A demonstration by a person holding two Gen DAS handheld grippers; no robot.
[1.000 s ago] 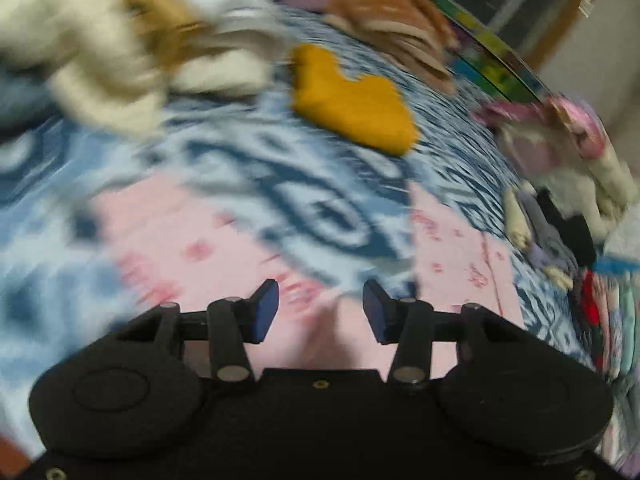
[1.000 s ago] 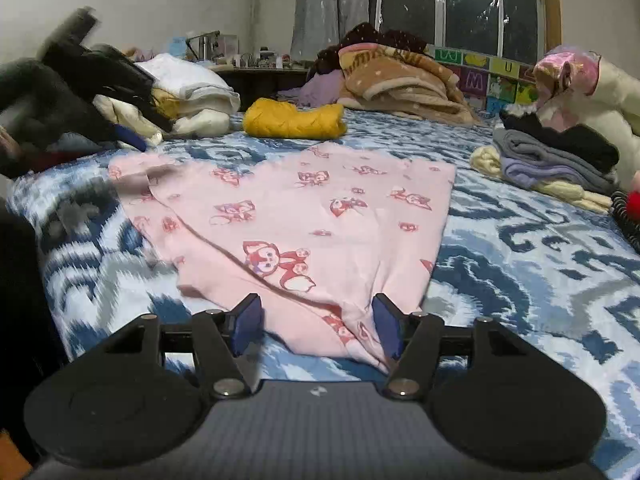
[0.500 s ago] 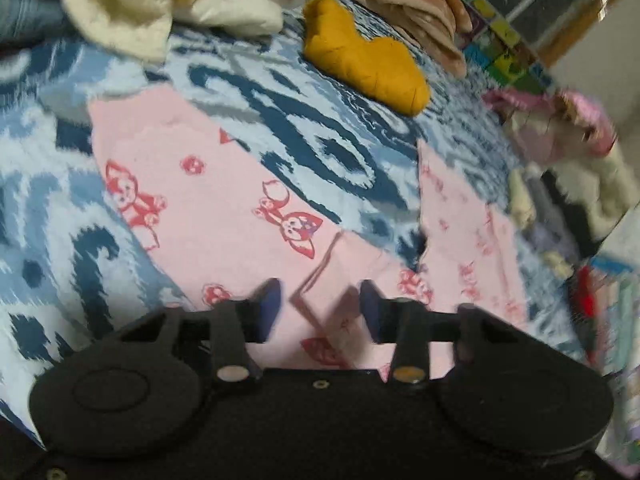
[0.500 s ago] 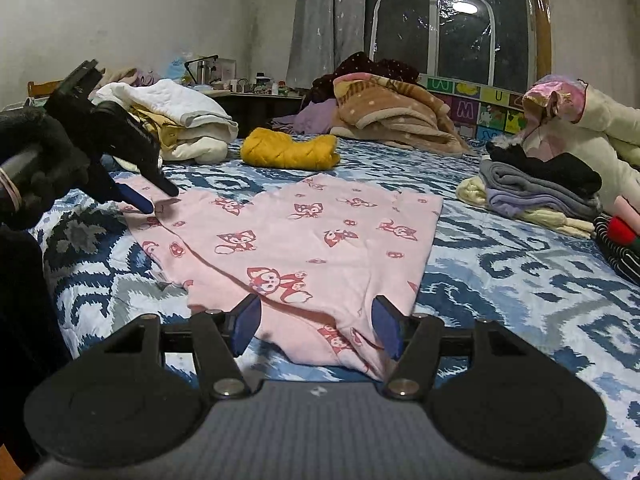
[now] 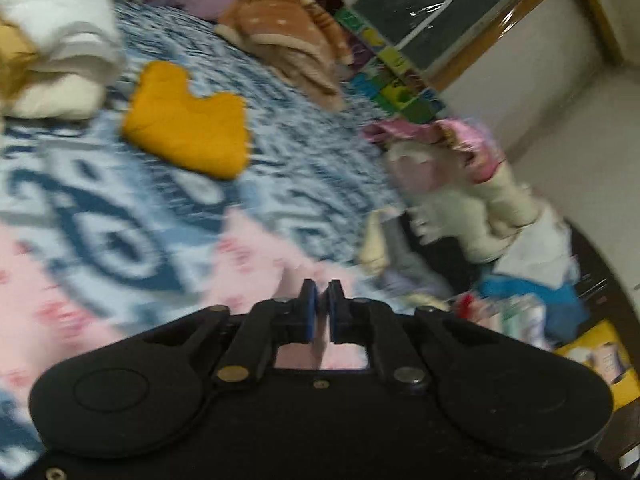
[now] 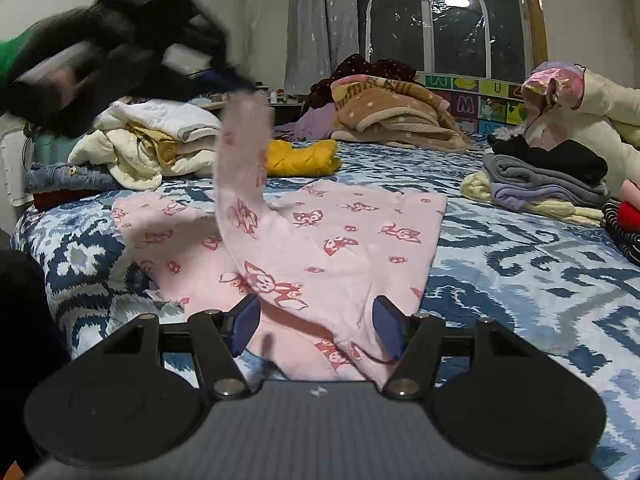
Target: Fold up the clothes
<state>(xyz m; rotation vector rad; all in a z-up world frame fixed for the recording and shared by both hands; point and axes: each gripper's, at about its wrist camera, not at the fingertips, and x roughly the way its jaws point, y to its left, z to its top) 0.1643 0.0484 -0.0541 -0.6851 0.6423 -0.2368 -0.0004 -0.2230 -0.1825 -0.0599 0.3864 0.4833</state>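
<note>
Garment: pink cotton pyjama piece printed with red foxes (image 6: 320,240), spread flat on the bed; one strip of it is lifted upright from the left side.
Bed: blue-and-white patterned bedspread (image 6: 540,280) carrying the garment and several piles.
Left tongs (image 5: 322,302): blue pads together, clamped on a pink fold of the garment; in the right wrist view they appear blurred at upper left, above the raised strip.
Right tongs (image 6: 316,328): pads apart, low over the garment's near edge, the cloth lying between them without being pressed.
Yellow padded item (image 6: 302,158): on the bedspread beyond the garment, apart from it.
Folded stack: grey, lilac and cream clothes (image 6: 540,188), right of the garment.
Cream and white quilted heap (image 6: 152,140): far left.
</note>
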